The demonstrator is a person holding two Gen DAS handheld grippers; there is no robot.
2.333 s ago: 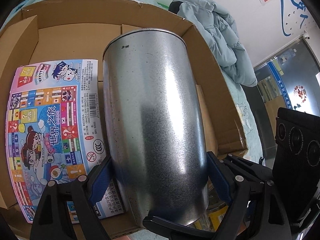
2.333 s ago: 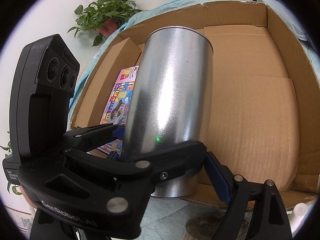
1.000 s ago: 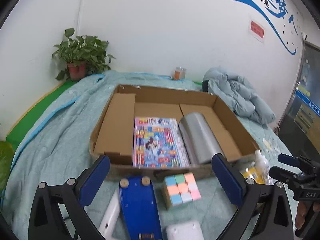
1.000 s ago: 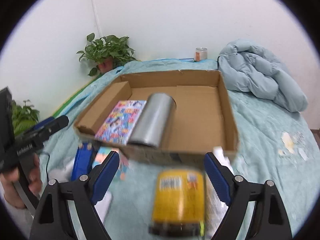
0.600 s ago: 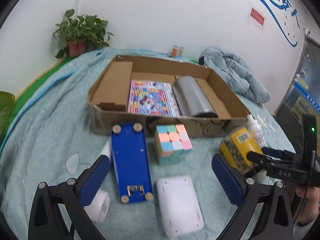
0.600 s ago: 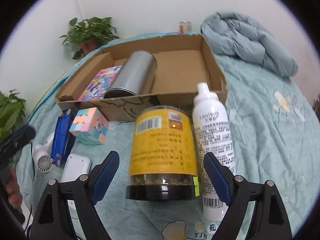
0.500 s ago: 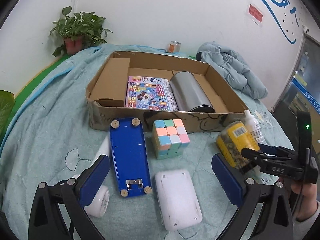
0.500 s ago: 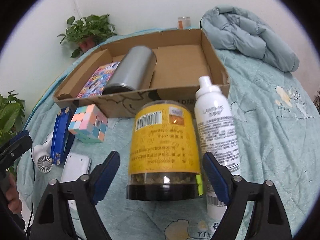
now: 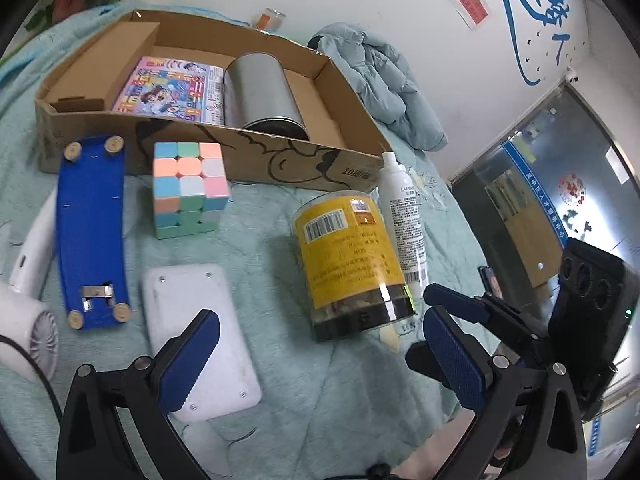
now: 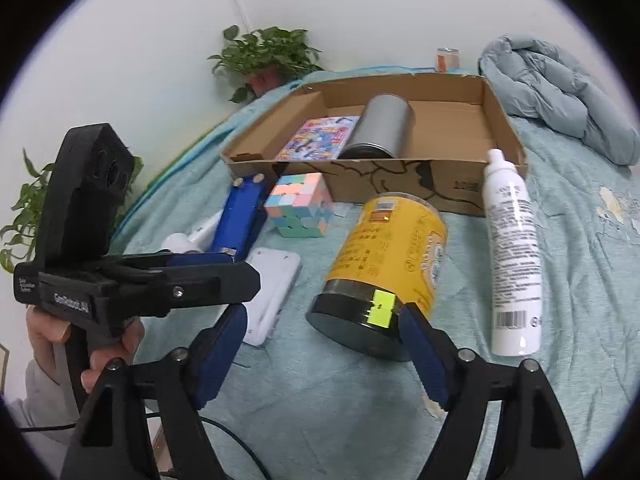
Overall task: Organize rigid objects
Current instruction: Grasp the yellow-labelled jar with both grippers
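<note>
A yellow-labelled jar with a black lid leans tilted on the teal bedspread. Its lid end lies just ahead of my right gripper, close to the right fingertip. That gripper's jaws are opening, and only the jar's lid edge reaches between them without being pinched. My left gripper is open just short of the same jar, with nothing between its pads. A silver can and a colourful game box lie inside the cardboard box.
A white spray bottle stands right of the jar. A pastel cube, a blue board, a white flat case and a white hand fan lie to the left. A hand holds the left gripper.
The silver can, earlier held by both grippers, now lies in the box. Both grippers dropped toward the jar. The jar stood upright half a second ago and now leans.
</note>
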